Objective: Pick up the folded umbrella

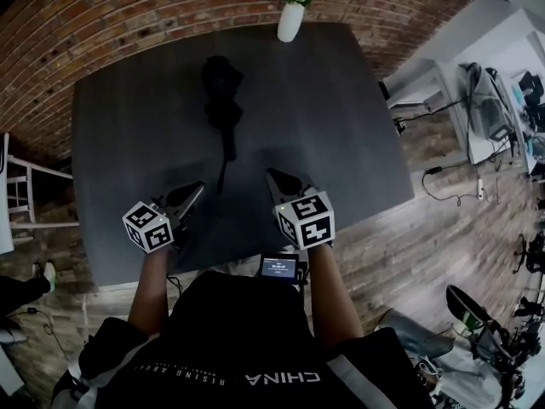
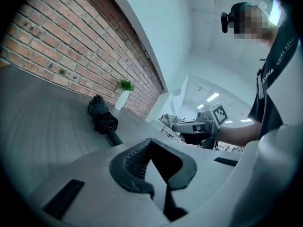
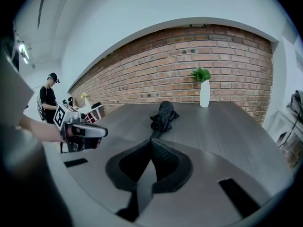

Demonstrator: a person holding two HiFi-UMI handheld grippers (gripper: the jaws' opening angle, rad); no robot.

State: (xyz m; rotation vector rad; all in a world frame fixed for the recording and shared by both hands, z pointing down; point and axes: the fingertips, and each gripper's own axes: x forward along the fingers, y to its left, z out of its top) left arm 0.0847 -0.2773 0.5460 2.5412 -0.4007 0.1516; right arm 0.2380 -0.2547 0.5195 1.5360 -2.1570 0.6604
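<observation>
A black folded umbrella lies on the dark grey table, its handle end pointing toward me. It also shows in the left gripper view as the umbrella and in the right gripper view as the umbrella, ahead of each pair of jaws. My left gripper hovers over the table's near part, left of the handle, shut and empty. To the right of the handle, my right gripper is shut with nothing in it. Neither touches the umbrella.
A white vase with a green plant stands at the table's far edge against the brick wall. A white chair is at the left. Cables and equipment lie on the wooden floor to the right. A person stands far off.
</observation>
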